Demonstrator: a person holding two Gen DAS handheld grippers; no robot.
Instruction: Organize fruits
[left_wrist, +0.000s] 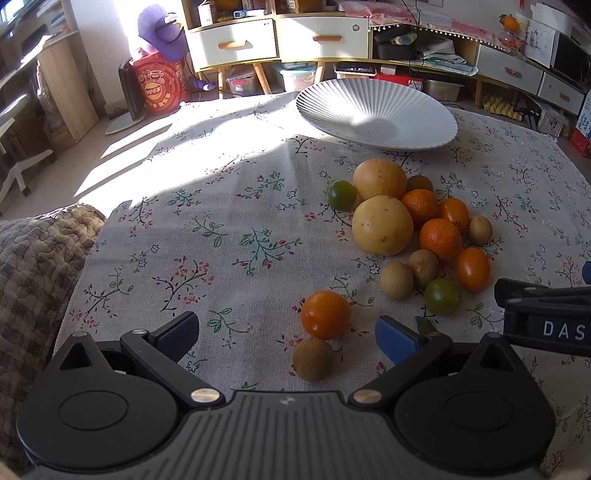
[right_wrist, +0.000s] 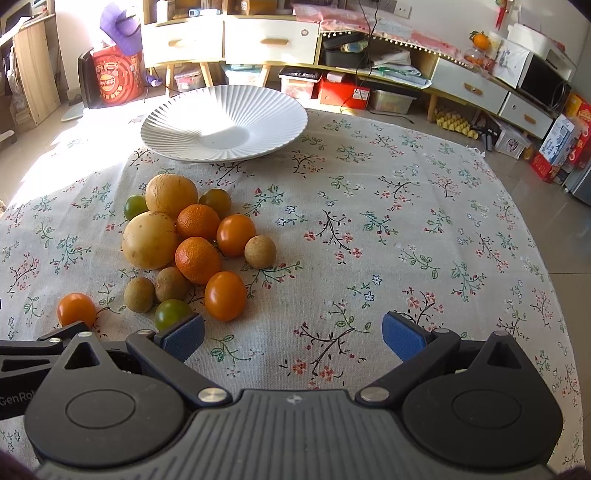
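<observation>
Fruit pile (right_wrist: 184, 236): heaped on the table (right_wrist: 406, 229), near the white plate (right_wrist: 258, 107). Left gripper (left_wrist: 286, 334): fingers held apart around an orange tomato (left_wrist: 325, 314). Right gripper (right_wrist: 293, 338): fingers held apart, nothing gripped.

This is a home living room. A floral tablecloth (right_wrist: 406, 206) covers the table in the middle of the frame, and across the top runs a low wooden cabinet with white drawers (right_wrist: 271, 40), its open shelves crammed with boxes and papers. A quilted sofa cover (left_wrist: 40, 258) shows at the left, and a red gift box (left_wrist: 159, 83) stands on the floor at upper left.
</observation>
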